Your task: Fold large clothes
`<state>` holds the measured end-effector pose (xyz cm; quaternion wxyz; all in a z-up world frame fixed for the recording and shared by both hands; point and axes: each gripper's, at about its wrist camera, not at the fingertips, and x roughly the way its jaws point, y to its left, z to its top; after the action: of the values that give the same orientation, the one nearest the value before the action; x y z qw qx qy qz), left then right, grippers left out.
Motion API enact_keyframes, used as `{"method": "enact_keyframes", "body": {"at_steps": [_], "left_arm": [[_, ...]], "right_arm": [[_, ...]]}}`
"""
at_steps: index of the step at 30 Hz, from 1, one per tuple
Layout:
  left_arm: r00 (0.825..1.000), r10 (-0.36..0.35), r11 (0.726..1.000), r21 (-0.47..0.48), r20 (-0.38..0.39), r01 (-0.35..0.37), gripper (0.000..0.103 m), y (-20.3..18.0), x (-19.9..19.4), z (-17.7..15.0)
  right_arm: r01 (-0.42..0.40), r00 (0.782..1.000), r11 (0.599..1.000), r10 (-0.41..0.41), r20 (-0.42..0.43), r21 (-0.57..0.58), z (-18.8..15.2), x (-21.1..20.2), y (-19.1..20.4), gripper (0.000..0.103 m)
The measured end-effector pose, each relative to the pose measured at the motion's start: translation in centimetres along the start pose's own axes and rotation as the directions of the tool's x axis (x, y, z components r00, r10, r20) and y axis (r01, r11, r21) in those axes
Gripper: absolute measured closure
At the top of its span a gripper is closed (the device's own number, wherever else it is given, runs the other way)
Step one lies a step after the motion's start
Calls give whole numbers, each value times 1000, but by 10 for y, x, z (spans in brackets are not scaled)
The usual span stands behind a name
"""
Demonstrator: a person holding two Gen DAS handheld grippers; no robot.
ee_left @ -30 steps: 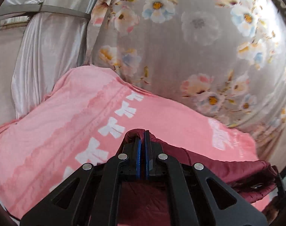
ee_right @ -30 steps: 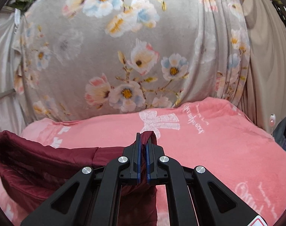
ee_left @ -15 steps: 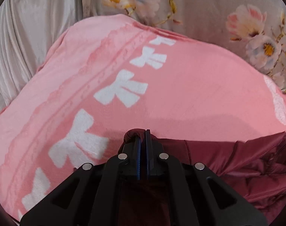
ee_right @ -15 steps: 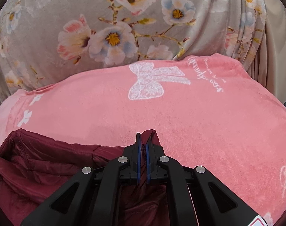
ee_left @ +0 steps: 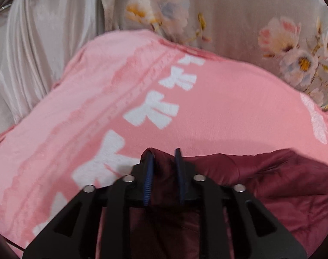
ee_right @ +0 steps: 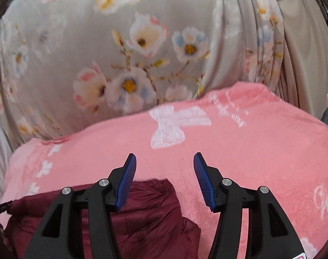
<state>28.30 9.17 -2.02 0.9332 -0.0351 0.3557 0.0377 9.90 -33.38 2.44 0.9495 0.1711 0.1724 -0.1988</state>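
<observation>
A dark maroon padded garment (ee_left: 271,183) lies on a pink blanket (ee_left: 217,112) with white bows. In the left wrist view my left gripper (ee_left: 163,154) has its blue pads a little apart, with a fold of the maroon fabric still between them. In the right wrist view my right gripper (ee_right: 165,161) is wide open and empty above the blanket (ee_right: 250,151). The garment's corner (ee_right: 155,207) lies flat just below and left of it, under the left finger (ee_right: 126,181).
A grey floral curtain (ee_right: 125,54) hangs behind the blanket. Pale satin drapes (ee_left: 45,49) hang at the left in the left wrist view. Beige pleated fabric (ee_right: 304,54) hangs at the far right.
Both grippers lowered the garment to the blanket. The right gripper opened wide and let go of the corner. The left gripper's jaws have parted slightly.
</observation>
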Motion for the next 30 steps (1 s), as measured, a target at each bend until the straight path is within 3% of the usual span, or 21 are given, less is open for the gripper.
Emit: {"method": "enact_keyframes", "body": {"at_steps": [1, 2, 3, 5, 6, 10, 11, 12, 15, 18, 23, 25, 30], "left_arm": [[998, 40, 999, -14, 58, -39, 41, 5, -19, 4], [991, 61, 998, -22, 115, -59, 24, 8, -35, 6], [977, 86, 996, -28, 193, -82, 24, 9, -55, 8], [954, 124, 992, -16, 272, -124, 24, 6, -82, 15], [958, 96, 995, 6, 270, -102, 24, -1, -90, 19], [983, -34, 996, 91, 179, 18, 24, -40, -92, 23], [988, -67, 992, 118, 138, 50, 24, -56, -86, 21], [990, -102, 986, 141, 93, 88, 25, -71, -77, 18], [986, -159, 969, 185, -49, 165, 33, -112, -42, 2], [980, -150, 967, 188, -131, 173, 37, -135, -5, -15], [980, -107, 973, 184, -168, 138, 36, -144, 35, -36], [984, -106, 976, 175, -146, 131, 35, -142, 36, -41], [992, -76, 978, 184, -101, 94, 31, -143, 35, -49]], "right_arm": [[-20, 1000, 1000, 20, 13, -15, 1, -12, 3, 48], [-32, 999, 999, 33, 16, -29, 0, -18, 8, 48], [-50, 999, 997, 50, 11, -55, -1, -24, 15, 48], [-81, 997, 991, 80, -21, -107, -6, -24, 32, 48], [-105, 994, 986, 100, -41, -129, -9, -21, 40, 48], [-181, 980, 960, 157, -121, -215, -26, -4, 88, 55], [-194, 975, 950, 160, -153, -243, -30, 2, 101, 59], [-212, 968, 939, 165, -188, -269, -36, 9, 113, 69], [-273, 936, 912, 178, -303, -307, -53, 37, 143, 79], [-271, 925, 899, 145, -350, -343, -66, 59, 160, 84], [-250, 906, 913, 104, -410, -321, -87, 88, 159, 84], [-248, 900, 922, 106, -422, -296, -92, 95, 153, 87], [-216, 907, 914, 57, -418, -345, -103, 97, 160, 87]]}}
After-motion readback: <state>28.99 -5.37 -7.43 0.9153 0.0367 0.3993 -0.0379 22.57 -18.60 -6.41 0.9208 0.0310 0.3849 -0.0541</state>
